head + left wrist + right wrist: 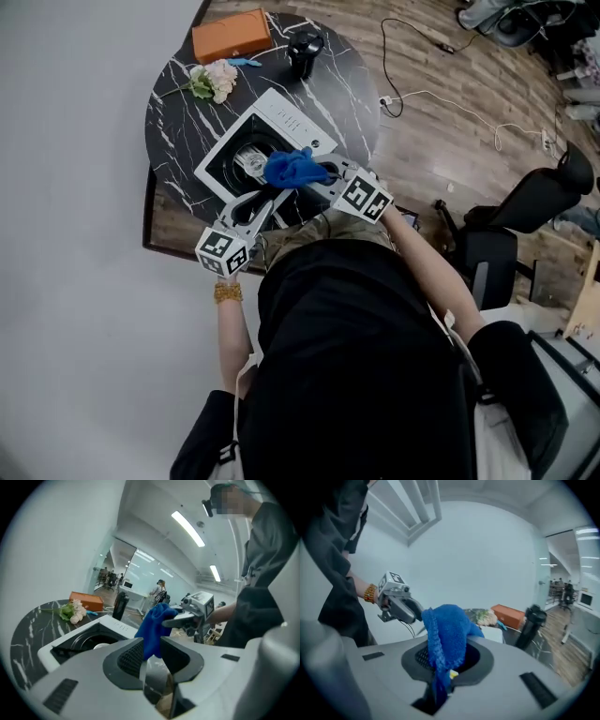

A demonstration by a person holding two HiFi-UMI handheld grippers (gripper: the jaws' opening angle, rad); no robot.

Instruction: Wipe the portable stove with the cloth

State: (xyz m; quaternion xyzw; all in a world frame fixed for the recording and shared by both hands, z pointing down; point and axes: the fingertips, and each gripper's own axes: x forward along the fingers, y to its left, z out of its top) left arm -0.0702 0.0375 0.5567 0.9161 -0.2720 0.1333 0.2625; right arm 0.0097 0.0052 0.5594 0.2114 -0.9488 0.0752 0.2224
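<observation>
From the head view, the portable stove [281, 117] sits on a round black marble table [178, 103], with an orange box [232, 36], a small bunch of flowers [214, 80] and a black bottle [305, 52] along the table's far edge. The blue cloth [292, 169] is bunched over the near side of the stove, at the tip of the right gripper [323, 176], which reaches in from the right. The left gripper [272, 202] lies just beside it, pointing toward the same corner of the stove. In the left gripper view, the left gripper [152, 648] has its jaws a little apart; the lower end of the cloth [154, 625] hangs at the gap between them, without a clear pinch. The cloth is carried by the right gripper [180, 618], above the stove [93, 632]. In the right gripper view, the right gripper [443, 667] is clamped on the cloth [447, 630], which billows up out of the closed jaws and hides most of what lies past them. The left gripper [415, 611] shows close by on the left, its tip near the cloth.
</observation>
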